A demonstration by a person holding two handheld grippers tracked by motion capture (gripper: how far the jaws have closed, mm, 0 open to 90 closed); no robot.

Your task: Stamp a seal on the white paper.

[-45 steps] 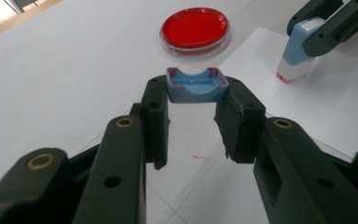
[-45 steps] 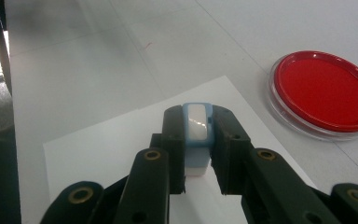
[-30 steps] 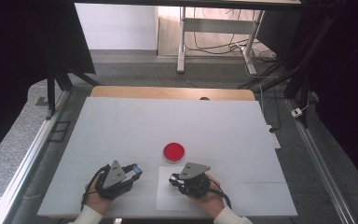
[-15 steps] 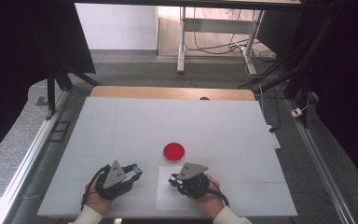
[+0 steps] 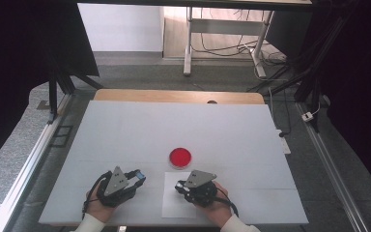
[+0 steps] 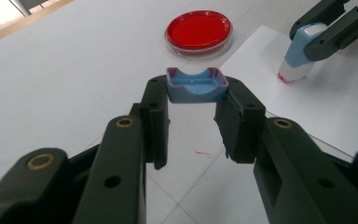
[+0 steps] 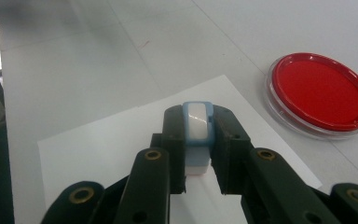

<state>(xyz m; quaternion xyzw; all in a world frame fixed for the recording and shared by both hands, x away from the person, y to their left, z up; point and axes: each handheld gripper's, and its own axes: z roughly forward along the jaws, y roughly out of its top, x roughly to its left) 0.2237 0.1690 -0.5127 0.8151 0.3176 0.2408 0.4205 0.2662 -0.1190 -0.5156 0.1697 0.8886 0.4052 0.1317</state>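
My left gripper is shut on a small blue cap, held level just above the white table. My right gripper is shut on a blue and white stamp, its lower end down on a white sheet of paper. In the left gripper view the stamp sits in the right gripper's jaws at the top right. A round red ink pad in a clear dish lies just beyond both grippers. In the high view the left gripper and the right gripper sit side by side near the front edge.
The white table top stretches far and wide beyond the pad. A wooden strip runs along its far edge. Metal frame rails flank both sides, and cables lie on the floor behind.
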